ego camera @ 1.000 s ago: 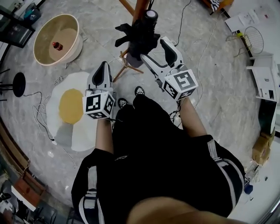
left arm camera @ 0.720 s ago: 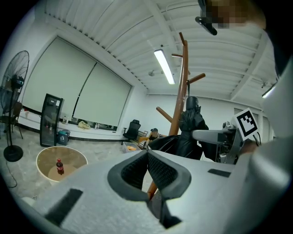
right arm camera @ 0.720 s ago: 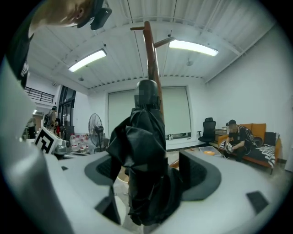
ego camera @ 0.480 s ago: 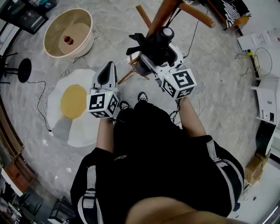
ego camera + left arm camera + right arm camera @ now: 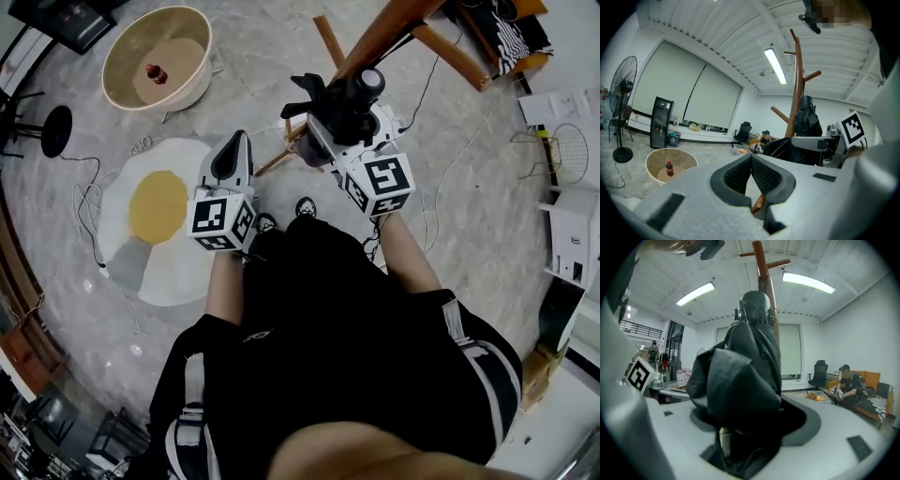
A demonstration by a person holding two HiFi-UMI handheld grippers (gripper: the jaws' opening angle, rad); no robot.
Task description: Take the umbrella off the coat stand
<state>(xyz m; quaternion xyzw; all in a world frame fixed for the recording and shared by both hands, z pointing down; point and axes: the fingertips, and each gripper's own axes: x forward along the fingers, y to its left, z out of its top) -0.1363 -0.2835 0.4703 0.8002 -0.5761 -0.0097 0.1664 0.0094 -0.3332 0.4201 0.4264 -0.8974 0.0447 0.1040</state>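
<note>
A folded black umbrella (image 5: 337,98) hangs against the brown wooden coat stand (image 5: 389,33). My right gripper (image 5: 349,117) has a finger on each side of it. In the right gripper view the umbrella (image 5: 745,376) fills most of the space between the jaws, with the stand's pole (image 5: 764,268) rising behind. The jaws have just been closing around it; the fabric lies on the left pad, and a dark gap shows at the right pad (image 5: 806,420), so the gripper is open. My left gripper (image 5: 232,150) is lower left of the umbrella, shut and empty, its pads (image 5: 740,176) meeting.
A round beige basin (image 5: 192,42) holding a small bottle (image 5: 153,72) is at the upper left. An egg-shaped rug (image 5: 159,206) lies left of my feet. Cables run across the floor. A standing fan (image 5: 621,108) and a seated person (image 5: 846,380) are farther off.
My right gripper has moved forward onto the umbrella, so its fingers now flank it. The left gripper has edged slightly forward. The head view has swung, shifting the floor items.
</note>
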